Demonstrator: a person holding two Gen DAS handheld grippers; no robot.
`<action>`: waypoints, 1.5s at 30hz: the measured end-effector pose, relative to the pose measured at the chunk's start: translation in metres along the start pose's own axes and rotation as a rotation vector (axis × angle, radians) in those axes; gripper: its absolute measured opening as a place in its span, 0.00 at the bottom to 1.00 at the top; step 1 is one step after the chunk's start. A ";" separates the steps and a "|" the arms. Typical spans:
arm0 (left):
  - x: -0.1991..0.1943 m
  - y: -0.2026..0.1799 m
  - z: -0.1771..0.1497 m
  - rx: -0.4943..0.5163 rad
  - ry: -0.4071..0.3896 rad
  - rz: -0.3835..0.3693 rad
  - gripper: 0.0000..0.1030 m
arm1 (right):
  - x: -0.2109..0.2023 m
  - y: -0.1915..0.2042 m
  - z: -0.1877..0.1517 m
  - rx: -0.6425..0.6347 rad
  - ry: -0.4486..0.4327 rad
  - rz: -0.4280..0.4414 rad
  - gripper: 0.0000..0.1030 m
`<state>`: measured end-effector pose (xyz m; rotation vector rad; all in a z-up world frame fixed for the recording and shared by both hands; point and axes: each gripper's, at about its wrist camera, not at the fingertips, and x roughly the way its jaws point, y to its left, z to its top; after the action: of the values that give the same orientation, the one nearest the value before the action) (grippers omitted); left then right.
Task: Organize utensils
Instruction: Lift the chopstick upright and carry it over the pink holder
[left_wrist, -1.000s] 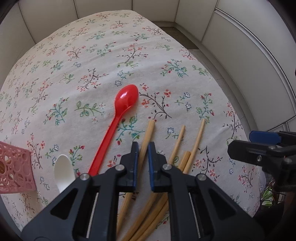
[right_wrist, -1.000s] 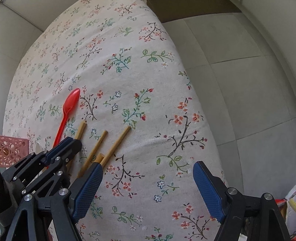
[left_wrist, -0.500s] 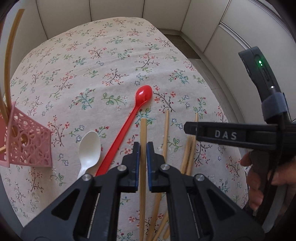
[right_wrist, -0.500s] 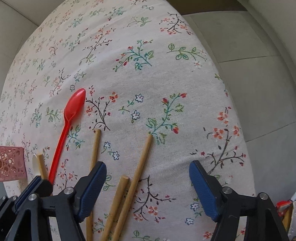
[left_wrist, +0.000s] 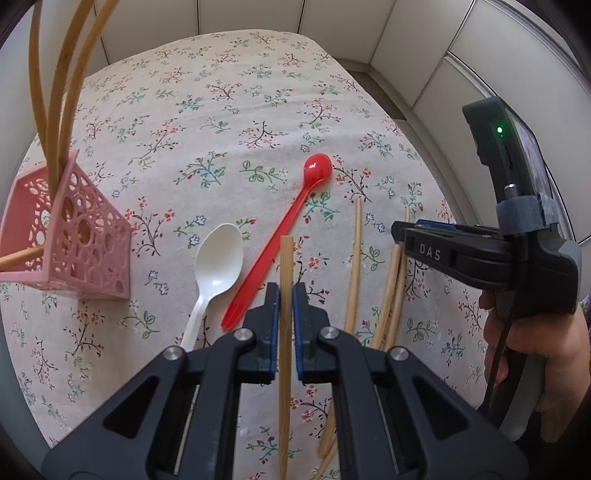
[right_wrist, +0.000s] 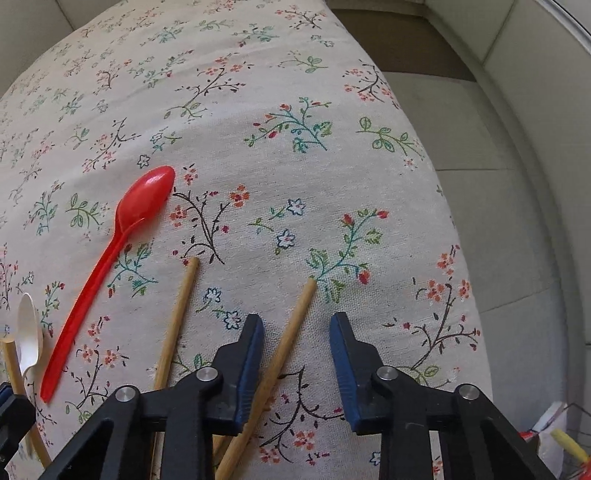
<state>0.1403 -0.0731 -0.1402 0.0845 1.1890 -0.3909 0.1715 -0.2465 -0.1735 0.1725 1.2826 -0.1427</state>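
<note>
Left wrist view: pink perforated plastic basket (left_wrist: 79, 236) at the left edge; left gripper (left_wrist: 284, 299) points steeply down, clamping one bamboo chopstick (left_wrist: 285, 266). Right gripper (right_wrist: 297, 332), closing, straddles a second wooden chopstick (right_wrist: 291, 325), seemingly unpinched, near the floral-clothed worktop (right_wrist: 369, 177)'s right edge.

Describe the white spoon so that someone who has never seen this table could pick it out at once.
Start at the pink basket standing on the flowered tablecloth. Just beside it, toward the loose chopsticks, two spoons lie on the cloth, and the white spoon is the one nearer the basket. It is white, short and broad-bowled, while the red spoon next to it is long and thin.
</note>
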 end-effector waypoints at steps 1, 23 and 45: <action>0.000 0.001 -0.001 -0.004 0.003 -0.002 0.08 | 0.000 -0.003 0.000 0.009 -0.002 0.012 0.17; -0.089 0.026 -0.014 -0.024 -0.205 -0.009 0.08 | -0.115 -0.006 -0.027 0.011 -0.215 0.348 0.05; -0.201 0.061 -0.016 -0.111 -0.574 -0.021 0.08 | -0.234 0.023 -0.041 -0.096 -0.552 0.463 0.05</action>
<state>0.0838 0.0387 0.0288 -0.1310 0.6423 -0.3359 0.0729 -0.2134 0.0411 0.3184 0.6733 0.2551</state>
